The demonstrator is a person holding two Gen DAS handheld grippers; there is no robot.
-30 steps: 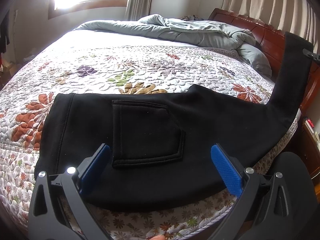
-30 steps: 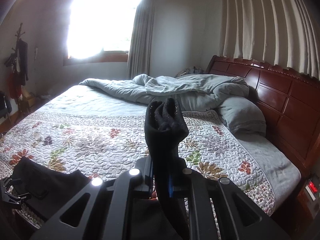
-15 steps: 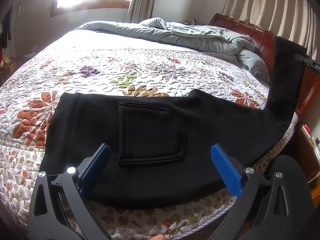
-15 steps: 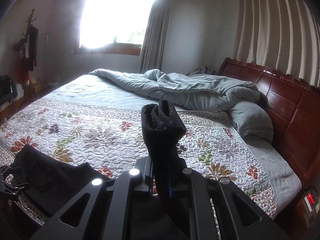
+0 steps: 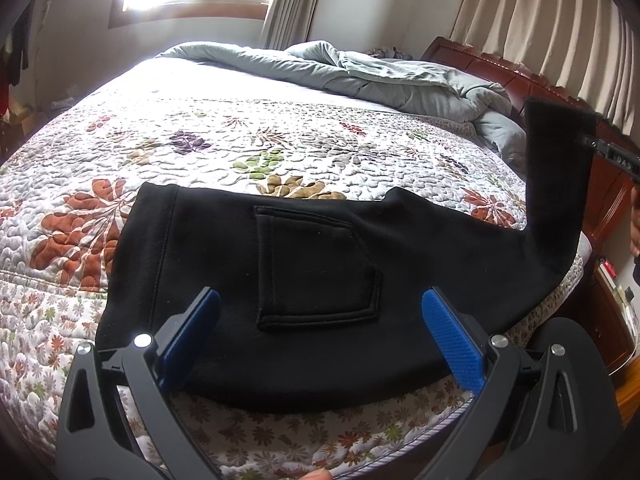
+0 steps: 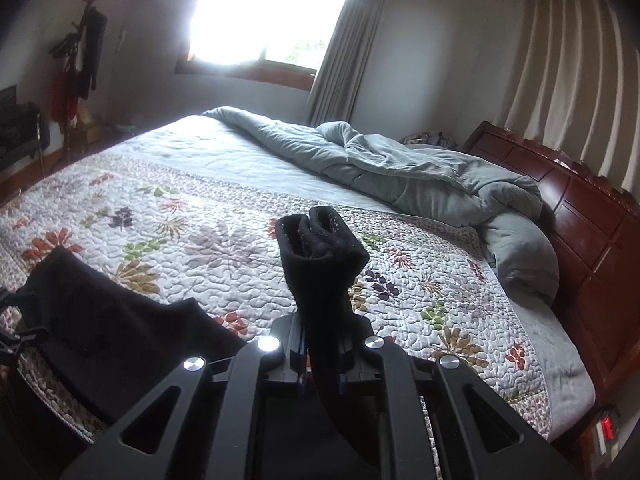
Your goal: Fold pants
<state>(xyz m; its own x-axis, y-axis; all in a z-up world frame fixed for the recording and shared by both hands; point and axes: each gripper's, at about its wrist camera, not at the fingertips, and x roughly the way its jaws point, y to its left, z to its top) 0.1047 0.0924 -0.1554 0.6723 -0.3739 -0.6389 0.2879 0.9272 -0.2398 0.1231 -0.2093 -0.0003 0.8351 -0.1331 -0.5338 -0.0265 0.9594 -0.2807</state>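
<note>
pants (image 5: 280, 280): matt black fleecy cloth, stitched pocket
quilt (image 5: 240, 148): puckered, stitched floral cloth
duvet (image 6: 400, 172): soft grey crumpled cloth
headboard (image 6: 580, 216): glossy reddish wood
left gripper (image 5: 320, 332): matt black plastic, ribbed blue pads, shiny metal screws

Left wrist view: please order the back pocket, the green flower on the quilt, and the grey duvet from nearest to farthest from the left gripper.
1. Back pocket, on the pants between the open fingers.
2. Green flower, mid-quilt.
3. Grey duvet, far side of the bed.

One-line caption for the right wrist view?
Right gripper shut on the black pants leg end, raised above the floral quilt.
</note>
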